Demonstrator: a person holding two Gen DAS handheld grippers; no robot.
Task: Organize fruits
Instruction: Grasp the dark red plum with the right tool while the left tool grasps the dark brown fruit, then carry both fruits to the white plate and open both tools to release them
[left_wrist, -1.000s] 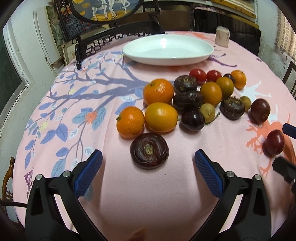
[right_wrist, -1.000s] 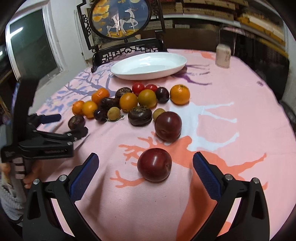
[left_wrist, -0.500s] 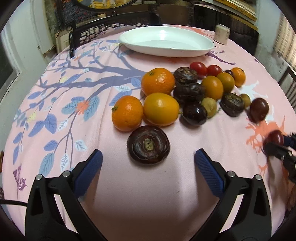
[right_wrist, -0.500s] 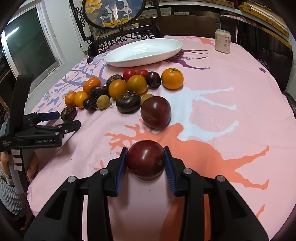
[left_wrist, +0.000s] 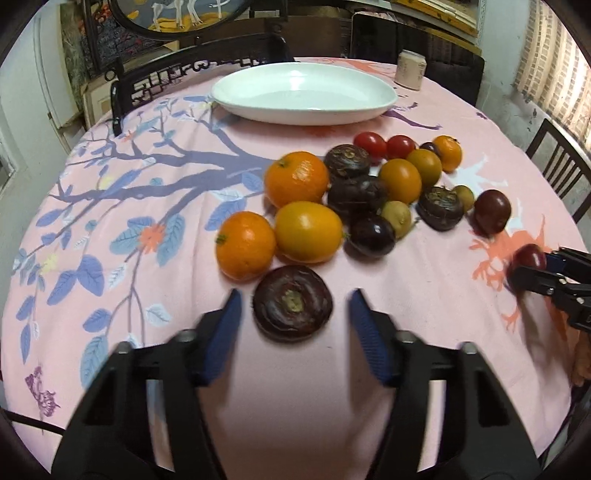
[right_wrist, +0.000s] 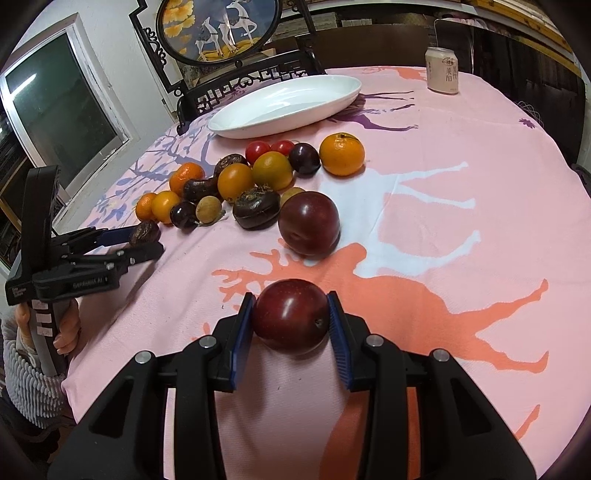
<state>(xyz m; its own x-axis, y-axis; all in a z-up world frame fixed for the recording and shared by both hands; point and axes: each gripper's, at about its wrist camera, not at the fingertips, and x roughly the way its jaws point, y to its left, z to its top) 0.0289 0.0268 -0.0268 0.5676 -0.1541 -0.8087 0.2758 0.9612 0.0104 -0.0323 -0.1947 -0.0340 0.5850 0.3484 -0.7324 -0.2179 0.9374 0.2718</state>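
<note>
Fruits are lying in a loose cluster (right_wrist: 255, 184) near the middle of a round desk (right_wrist: 461, 229), which is wearing a pink cloth printed with blue branches and orange and white deer. A white oval dish (right_wrist: 288, 107) is sitting toward the far edge, and a drink can (right_wrist: 442, 70) is standing near the far right edge.

The right claw (right_wrist: 291, 321) is gripping a dark red plum (right_wrist: 290, 319) between its blue pads, close to the near edge. A second plum (right_wrist: 309, 229) is resting just beyond it, beside the cluster.

The left claw (left_wrist: 293, 314) is standing open around a dark, flat, brown fruit (left_wrist: 292, 303), with a pad on each side and a gap showing on both. Just beyond that fruit, a small orange (left_wrist: 245, 245) and a yellow-orange fruit (left_wrist: 308, 232) are touching each other.

Behind the desk, a dark carved chair (right_wrist: 251, 85) is facing in, and a round framed picture of deer (right_wrist: 218, 27) is standing above it. A window (right_wrist: 55, 110) is showing at the left of the room, and a slatted chair (left_wrist: 557, 162) is standing at the right edge.
</note>
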